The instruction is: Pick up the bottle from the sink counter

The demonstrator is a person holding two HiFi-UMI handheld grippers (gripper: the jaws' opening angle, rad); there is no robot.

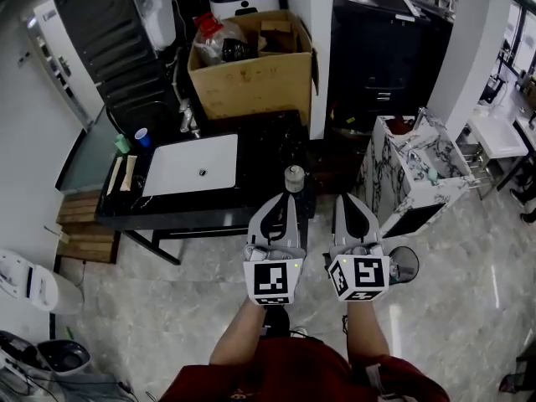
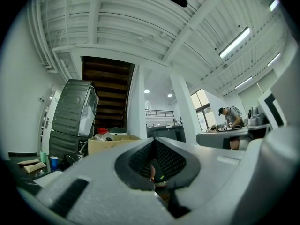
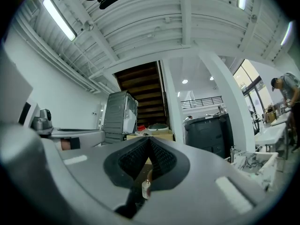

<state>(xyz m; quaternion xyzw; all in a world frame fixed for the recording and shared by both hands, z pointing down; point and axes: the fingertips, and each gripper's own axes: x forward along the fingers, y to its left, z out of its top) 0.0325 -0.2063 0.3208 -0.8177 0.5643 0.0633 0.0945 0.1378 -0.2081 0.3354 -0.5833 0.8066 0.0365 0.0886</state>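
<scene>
approach step: the bottle [image 1: 294, 177] stands on the dark surface [image 1: 167, 208] at centre frame. the left gripper [image 1: 288, 201] and right gripper [image 1: 342, 201] hover just below it, jaws together, empty. the next move likely needs one to open and straddle the bottle.

One small pale capped bottle [image 1: 294, 176], one white rectangular sink basin [image 1: 180, 162], one blue plastic cup [image 1: 143, 136], one open brown cardboard box [image 1: 251, 86], and two grey handheld grippers [image 1: 289, 201] [image 1: 344, 201].
</scene>
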